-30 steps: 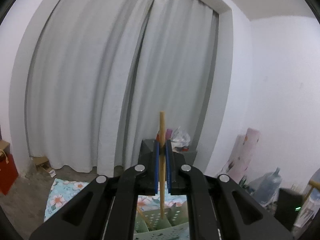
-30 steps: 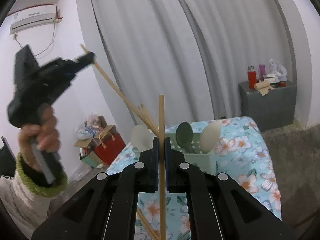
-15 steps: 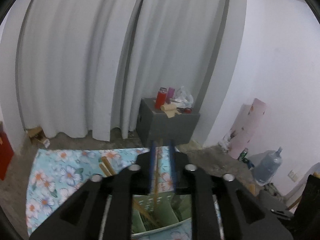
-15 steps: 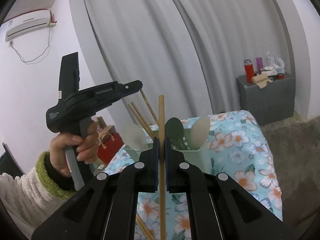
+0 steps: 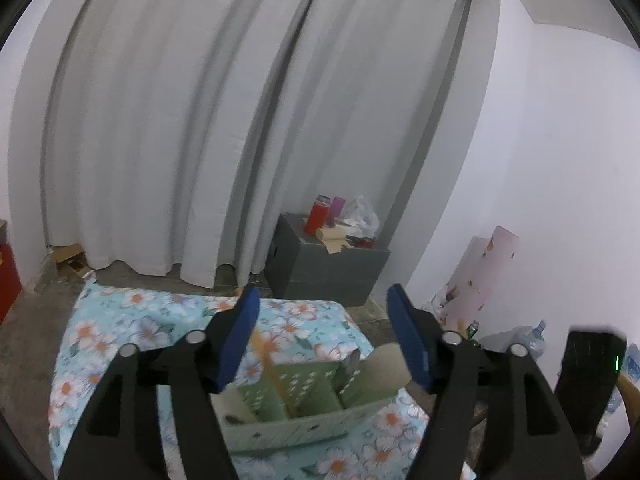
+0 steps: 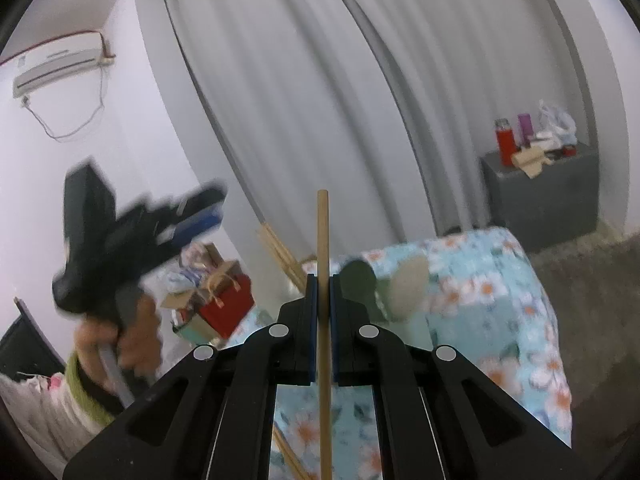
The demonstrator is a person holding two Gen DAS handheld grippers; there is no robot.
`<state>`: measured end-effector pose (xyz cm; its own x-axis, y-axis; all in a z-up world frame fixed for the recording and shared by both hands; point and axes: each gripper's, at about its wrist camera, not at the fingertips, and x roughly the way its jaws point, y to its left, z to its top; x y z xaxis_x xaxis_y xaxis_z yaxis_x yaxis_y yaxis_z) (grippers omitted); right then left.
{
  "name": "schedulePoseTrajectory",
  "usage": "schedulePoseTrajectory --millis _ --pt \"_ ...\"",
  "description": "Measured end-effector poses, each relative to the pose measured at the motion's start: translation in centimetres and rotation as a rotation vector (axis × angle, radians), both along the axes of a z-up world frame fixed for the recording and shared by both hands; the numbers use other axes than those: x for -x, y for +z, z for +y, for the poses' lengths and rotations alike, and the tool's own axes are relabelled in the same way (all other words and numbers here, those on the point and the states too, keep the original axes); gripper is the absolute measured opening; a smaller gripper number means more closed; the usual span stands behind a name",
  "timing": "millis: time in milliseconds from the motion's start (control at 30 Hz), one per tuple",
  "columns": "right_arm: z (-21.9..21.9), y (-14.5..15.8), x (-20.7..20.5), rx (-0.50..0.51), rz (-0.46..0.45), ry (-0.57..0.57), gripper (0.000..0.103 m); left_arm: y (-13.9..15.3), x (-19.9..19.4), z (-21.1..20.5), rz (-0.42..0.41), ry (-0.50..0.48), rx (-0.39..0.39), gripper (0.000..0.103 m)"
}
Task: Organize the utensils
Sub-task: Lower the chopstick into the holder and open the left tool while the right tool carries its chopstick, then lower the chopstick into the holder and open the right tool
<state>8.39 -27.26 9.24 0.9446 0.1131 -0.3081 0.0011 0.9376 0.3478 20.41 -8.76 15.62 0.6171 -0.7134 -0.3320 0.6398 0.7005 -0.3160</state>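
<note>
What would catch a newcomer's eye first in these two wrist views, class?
In the right wrist view, the right hand-held gripper is shut on an upright wooden chopstick at the centre. In the left wrist view, the left hand-held gripper is opening its blue jaws, nothing pressed between them, above a green divided organizer on the floral cloth, where a chopstick leans in one compartment.

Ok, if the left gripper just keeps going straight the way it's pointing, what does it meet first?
Probably the green utensil caddy, just ahead and below the left gripper, whose jaws are opening with nothing gripped. A wooden chopstick leaning in the caddy sits nearest that line. Depth is unclear, so it might pass over the rim.
</note>
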Motion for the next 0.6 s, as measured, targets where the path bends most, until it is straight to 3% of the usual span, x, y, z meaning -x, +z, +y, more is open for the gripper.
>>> schedulePoseTrajectory --millis 233,467,600 --pt "0.5 4.9 -2.8 0.027 -0.145 0.028 0.004 -3.5 3.4 5.1 0.034 0.063 -0.051 0.085" --pt "0.4 7.0 -7.0 0.001 -0.228 0.007 0.004 -9.3 6.3 9.1 0.139 0.140 -0.117 0.088" --pt "0.0 7.3 -9.1 -0.031 -0.262 -0.048 0.004 -10.5 7.5 11.2 0.140 0.194 -0.131 0.088"
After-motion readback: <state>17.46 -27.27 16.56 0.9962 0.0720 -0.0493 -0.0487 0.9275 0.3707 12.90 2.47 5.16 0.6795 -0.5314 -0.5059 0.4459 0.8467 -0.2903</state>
